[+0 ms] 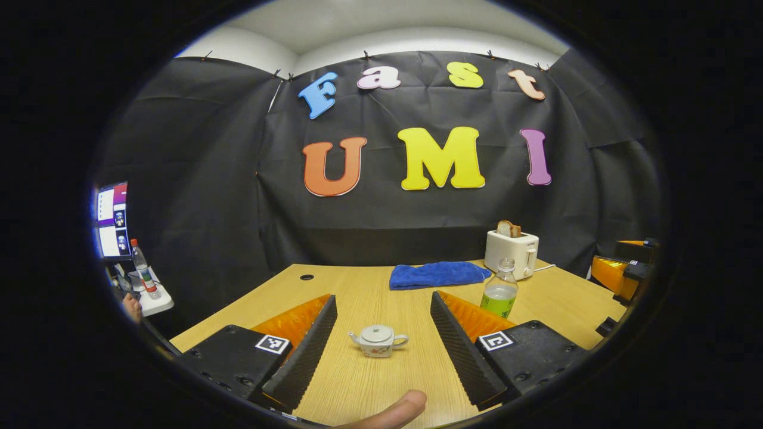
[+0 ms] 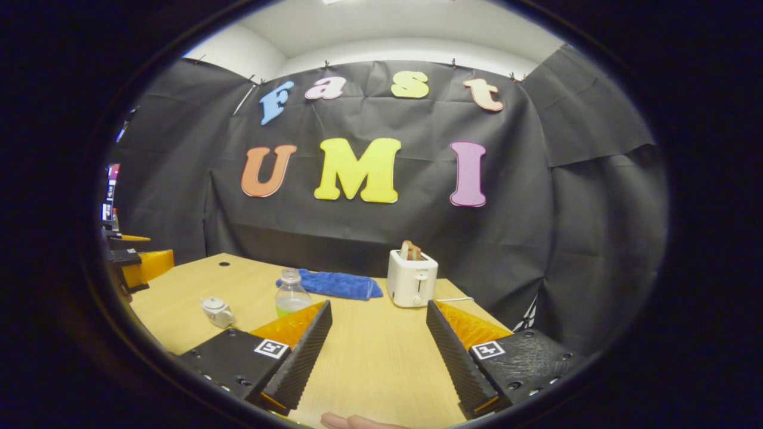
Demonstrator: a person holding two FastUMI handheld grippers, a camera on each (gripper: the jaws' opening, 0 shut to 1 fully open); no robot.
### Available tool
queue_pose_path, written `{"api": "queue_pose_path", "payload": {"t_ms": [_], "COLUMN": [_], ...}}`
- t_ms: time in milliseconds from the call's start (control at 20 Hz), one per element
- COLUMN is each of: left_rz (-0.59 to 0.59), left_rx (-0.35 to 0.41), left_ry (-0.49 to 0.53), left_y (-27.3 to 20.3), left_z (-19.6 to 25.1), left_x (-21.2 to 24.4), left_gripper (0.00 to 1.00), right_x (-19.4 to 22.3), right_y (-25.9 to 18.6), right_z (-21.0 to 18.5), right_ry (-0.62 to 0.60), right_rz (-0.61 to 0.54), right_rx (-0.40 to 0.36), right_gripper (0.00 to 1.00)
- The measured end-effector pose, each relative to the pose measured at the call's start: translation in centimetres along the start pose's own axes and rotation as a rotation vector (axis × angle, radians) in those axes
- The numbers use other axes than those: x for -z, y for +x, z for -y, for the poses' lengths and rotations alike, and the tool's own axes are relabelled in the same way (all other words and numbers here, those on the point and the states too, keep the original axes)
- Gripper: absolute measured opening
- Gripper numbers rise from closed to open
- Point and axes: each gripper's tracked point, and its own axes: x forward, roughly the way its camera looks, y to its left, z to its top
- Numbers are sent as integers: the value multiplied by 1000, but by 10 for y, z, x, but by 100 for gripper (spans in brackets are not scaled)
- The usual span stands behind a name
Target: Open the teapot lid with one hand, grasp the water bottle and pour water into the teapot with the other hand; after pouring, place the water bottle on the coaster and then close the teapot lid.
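Both grippers — left (image 1: 381,333), right (image 2: 377,339) — hold fingers wide apart, gripping nothing; lidded teapot (image 1: 377,341) beside water bottle (image 1: 499,291).

In the left gripper view the teapot (image 1: 377,340) sat on the table (image 1: 357,381), lid on, between the spread fingers of the left gripper (image 1: 381,333); the water bottle (image 1: 499,289) stood behind it to the right; the folded towel (image 1: 438,274) lay farther back, left of the toaster (image 1: 511,252); bread (image 1: 508,229) stood in the toaster's slot; the right gripper (image 1: 623,271) was at the far right edge.
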Motion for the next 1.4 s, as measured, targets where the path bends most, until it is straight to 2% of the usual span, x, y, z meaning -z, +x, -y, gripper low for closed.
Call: {"api": "queue_pose_path", "payload": {"t_ms": [50, 350, 700, 950, 1100, 1250, 1400], "left_rz": [1, -8, -20, -2, -5, -61, -113], "left_rx": [5, 7, -3, -6, -7, -4, -9], "left_ry": [2, 2, 6, -34, -43, -88, -59], "left_y": [0, -1, 2, 9, 24, 52, 85], "left_z": [1, 2, 1, -5, -13, -19, -24], "left_x": [0, 2, 6, 3, 9, 33, 61], "left_gripper": [99, 99, 99, 99, 99, 99, 99], "right_x": [1, 2, 5, 8, 14, 13, 14], "right_y": [0, 0, 3, 7, 12, 16, 19], "right_z": [0, -1, -5, 0, 2, 6, 6], "right_ry": [-1, -7, -13, -16, -22, -36, -44], "right_rz": [-1, 0, -8, -10, -28, -21, -13], "right_rx": [1, -1, -5, 10, 25, 42, 47], "right_gripper": [93, 98, 95, 95, 95, 95, 95]}}
